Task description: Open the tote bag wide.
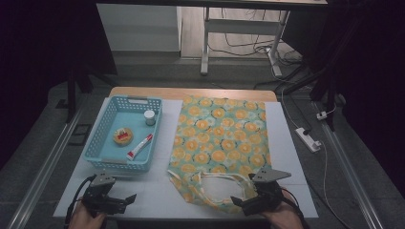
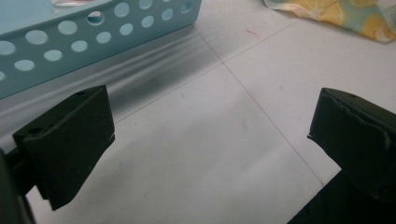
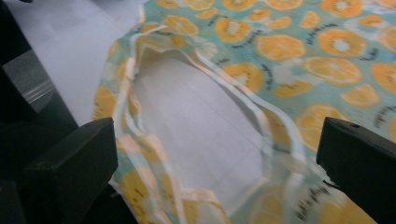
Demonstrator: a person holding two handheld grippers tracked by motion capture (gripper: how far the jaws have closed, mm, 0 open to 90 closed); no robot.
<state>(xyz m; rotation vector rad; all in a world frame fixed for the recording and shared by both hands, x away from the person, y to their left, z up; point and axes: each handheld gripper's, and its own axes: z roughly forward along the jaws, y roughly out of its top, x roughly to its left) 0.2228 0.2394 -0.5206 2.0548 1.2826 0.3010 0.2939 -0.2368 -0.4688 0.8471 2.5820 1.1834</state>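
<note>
A cloth tote bag (image 1: 219, 143) printed with orange slices lies flat on the white table, its handles (image 1: 217, 183) looped at the near end. My right gripper (image 1: 246, 206) hovers open just over those handles; in the right gripper view the bag (image 3: 289, 60) and its handle loop (image 3: 140, 107) lie between the spread jaws. My left gripper (image 1: 128, 201) is open above bare table in front of a light blue perforated basket (image 1: 95, 143). The basket (image 2: 70, 37) shows at the top of the left gripper view. Inside it lie a red-and-white tube (image 1: 139, 146), a small white jar (image 1: 150, 117) and a round orange item (image 1: 122, 136).
The white table (image 1: 157, 191) has free surface between the basket and the bag. Its wooden far edge (image 1: 191, 93) is behind both. A power strip (image 1: 308, 138) and cables lie on the floor at the right.
</note>
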